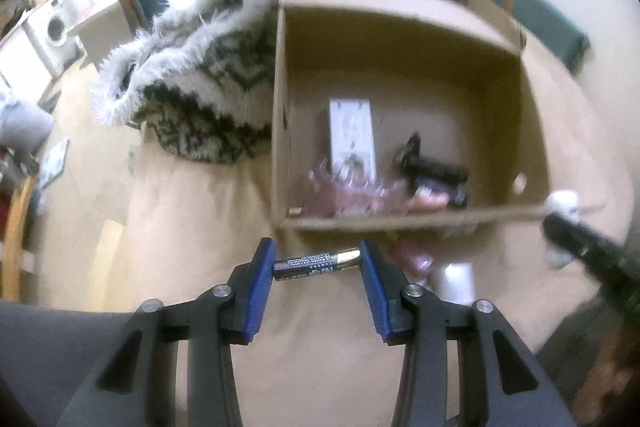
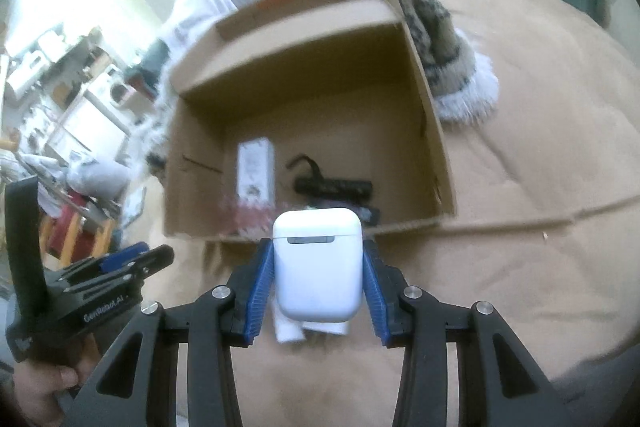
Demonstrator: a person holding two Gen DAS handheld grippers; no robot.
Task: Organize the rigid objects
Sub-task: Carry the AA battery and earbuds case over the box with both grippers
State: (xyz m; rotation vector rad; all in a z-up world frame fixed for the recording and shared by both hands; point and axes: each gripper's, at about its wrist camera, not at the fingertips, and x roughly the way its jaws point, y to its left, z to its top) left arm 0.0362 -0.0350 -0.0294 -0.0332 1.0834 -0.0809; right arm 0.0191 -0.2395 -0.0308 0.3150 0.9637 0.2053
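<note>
Battery [image 1: 318, 263], label unreadable; left gripper [image 2: 136, 259] body reads "GenRobot.AI".

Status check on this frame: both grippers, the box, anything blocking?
Left gripper shut on battery, held crosswise. Right gripper shut on white earbud case. Cardboard box ahead, open, already holding items. Nothing blocking.
</note>
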